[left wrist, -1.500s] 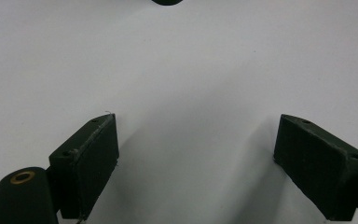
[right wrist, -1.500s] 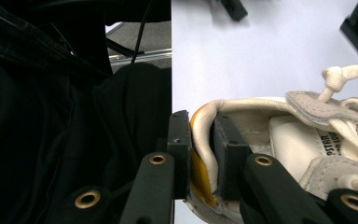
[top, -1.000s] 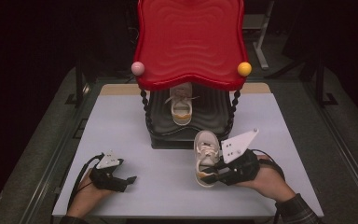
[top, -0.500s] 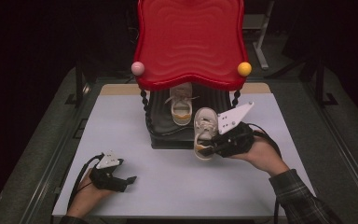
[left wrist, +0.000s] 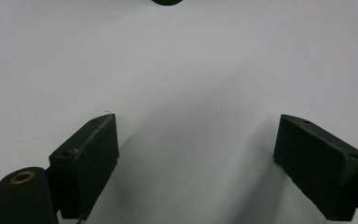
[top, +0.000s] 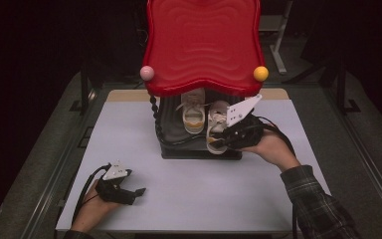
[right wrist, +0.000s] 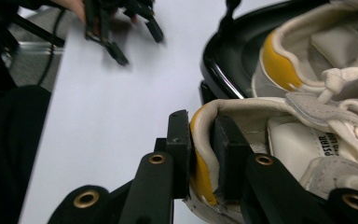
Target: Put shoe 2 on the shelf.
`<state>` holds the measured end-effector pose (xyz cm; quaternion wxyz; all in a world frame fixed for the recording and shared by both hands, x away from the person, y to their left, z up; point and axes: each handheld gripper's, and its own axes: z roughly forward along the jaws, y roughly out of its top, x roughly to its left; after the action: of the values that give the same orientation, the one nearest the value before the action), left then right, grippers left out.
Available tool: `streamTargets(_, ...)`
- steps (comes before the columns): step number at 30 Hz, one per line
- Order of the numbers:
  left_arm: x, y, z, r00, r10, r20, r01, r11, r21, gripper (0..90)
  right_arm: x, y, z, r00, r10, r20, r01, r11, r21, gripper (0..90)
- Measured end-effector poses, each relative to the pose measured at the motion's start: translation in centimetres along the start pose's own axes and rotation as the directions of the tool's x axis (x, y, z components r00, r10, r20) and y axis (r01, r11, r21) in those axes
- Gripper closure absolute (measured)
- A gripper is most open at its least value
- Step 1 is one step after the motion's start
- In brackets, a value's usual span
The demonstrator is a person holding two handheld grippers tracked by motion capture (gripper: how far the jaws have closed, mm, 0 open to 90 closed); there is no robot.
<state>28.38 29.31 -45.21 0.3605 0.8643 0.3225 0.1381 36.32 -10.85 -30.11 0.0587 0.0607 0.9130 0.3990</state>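
Gripping a white shoe [top: 216,128] by its heel collar, the right gripper [top: 227,135] holds it at the front edge of the black tray [top: 171,144] that forms the bottom shelf of a small red-topped stand [top: 204,45]. In the right gripper view the two black jaws are clamped on the padded heel rim of this shoe [right wrist: 307,140], one jaw outside against the yellow heel patch and the other inside the opening. The shoe's laces and white tongue run away to the right of that view. A second shoe [top: 193,110] of the same kind already sits on the tray, just beside the held one and closer to the middle of the shelf; its yellow heel patch [right wrist: 279,65] faces the camera in the right gripper view. From above, the held shoe lies with its toe under the red top and its heel toward the person, partly over the tray's rim.

The left gripper [top: 135,193] rests low over the white table [top: 129,129] near the front left corner, well apart from the stand. Its jaws stand wide apart with nothing between them, only bare table surface showing in the left gripper view. A pink ball [top: 147,72] and an orange ball [top: 260,73] sit at the two front corners of the red top.
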Motion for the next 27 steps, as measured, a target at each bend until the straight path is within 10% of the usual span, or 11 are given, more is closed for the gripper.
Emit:
streamTargets(15, 0.0, 0.0, 0.0, 1.0, 0.0, -0.001, 0.0, 1.0, -0.002, 13.1, -0.7, -0.3, 0.6, 0.9999, -0.006, 0.016, 0.006, 1.0, 0.009, 74.9)
streamTargets(27, -0.2, 0.6, -0.1, 0.9999, -0.015, -0.005, 0.015, 0.9998, 0.016, 20.0, 0.6, -0.4, -2.6, 0.9932, 0.085, 0.079, -0.075, 0.99, -0.121, 65.4)
